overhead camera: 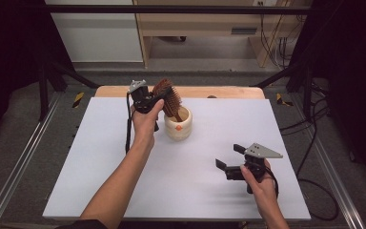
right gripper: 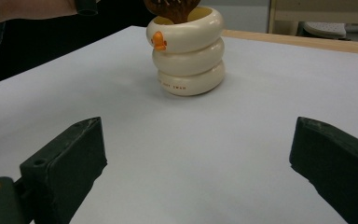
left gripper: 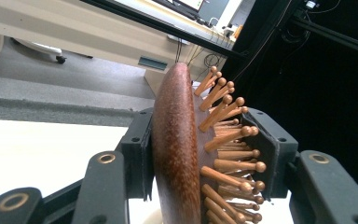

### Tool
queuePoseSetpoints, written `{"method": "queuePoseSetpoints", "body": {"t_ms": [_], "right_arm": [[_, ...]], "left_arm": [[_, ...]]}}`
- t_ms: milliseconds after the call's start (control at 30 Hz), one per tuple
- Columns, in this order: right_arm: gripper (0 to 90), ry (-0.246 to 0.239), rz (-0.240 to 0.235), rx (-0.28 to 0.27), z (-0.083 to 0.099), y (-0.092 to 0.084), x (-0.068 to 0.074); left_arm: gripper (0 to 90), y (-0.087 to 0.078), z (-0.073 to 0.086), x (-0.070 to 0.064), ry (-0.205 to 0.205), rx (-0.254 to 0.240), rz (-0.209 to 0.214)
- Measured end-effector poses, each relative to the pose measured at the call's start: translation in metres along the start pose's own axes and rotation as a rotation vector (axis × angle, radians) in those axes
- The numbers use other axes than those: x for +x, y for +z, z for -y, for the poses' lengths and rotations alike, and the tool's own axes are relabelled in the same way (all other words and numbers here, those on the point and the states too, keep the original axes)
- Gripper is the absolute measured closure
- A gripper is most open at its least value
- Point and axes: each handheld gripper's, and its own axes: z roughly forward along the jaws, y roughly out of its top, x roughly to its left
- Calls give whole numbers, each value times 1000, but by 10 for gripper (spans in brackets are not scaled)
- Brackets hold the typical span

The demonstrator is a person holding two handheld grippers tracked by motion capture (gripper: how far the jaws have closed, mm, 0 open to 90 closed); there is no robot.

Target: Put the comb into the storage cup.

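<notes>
A wooden table (overhead camera: 228,92) carries a large white sheet (overhead camera: 124,162) that covers nearly all of its top, leaving only a strip of bare light wood along the far edge. Standing upright on the sheet, toward the far side and a little left of the middle, is a cream cup (overhead camera: 178,125) shaped like three stacked rings, with a small orange mark on its front; in the right gripper view the cup (right gripper: 188,51) casts a soft shadow onto the sheet around its base
</notes>
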Motion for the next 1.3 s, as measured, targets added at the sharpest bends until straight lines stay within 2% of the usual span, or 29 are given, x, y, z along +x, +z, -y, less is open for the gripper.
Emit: {"method": "queuePoseSetpoints", "body": {"t_ms": [433,900,1300], "right_arm": [[38,1,-1,2,0,0,0],[38,-3,-5,5,1,1,1],[38,-2,-5,4,1,1,1]], "left_arm": [[473,-2,0,4,-5,8,-3],[463,-4,1,10,-30,7,-13],[461,-5,1,11,-30,7,-11]]}}
